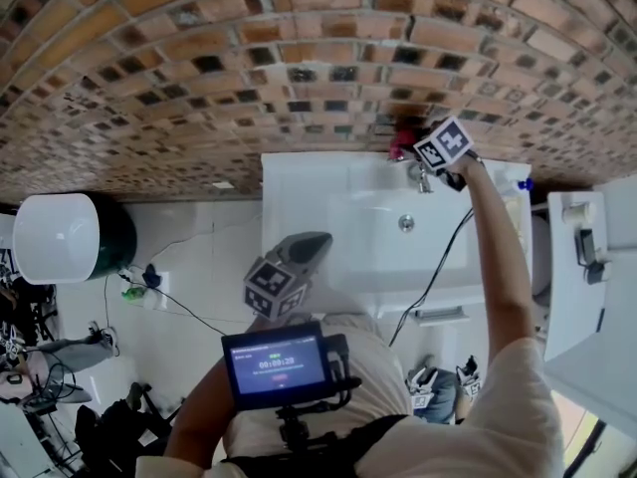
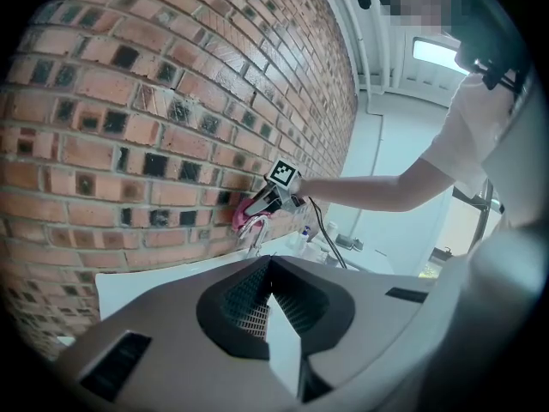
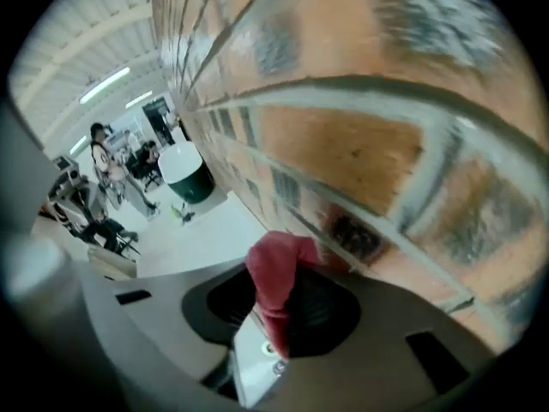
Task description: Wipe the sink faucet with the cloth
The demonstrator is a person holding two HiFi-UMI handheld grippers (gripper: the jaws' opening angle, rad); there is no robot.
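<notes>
Pink cloth (image 1: 401, 147) at faucet (image 1: 423, 177), back of white sink (image 1: 328, 217); head view puts your right gripper (image 1: 416, 159) there, left gripper (image 1: 311, 245) back by near rim. Left gripper view: its jaws together, empty; side-on, cloth (image 2: 243, 215) touches faucet (image 2: 255, 233) top. Right gripper view alone: your jaws clamped on cloth (image 3: 276, 286), brick wall (image 3: 360, 127) close.

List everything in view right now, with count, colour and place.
Brick wall: one, red-brown, behind the sink.
Sink: one, white, against the wall.
Faucet: one, chrome, at the sink's back.
Cloth: one, pink, at the faucet.
Drum: one, white and green, left of the sink.
Cable: one, black, trailing from the right tongs.
Screen: one, black, at the person's chest.
Left tongs: one, grey, shut and empty, away from the faucet.
Right tongs: one, grey, shut on the cloth at the faucet.
</notes>
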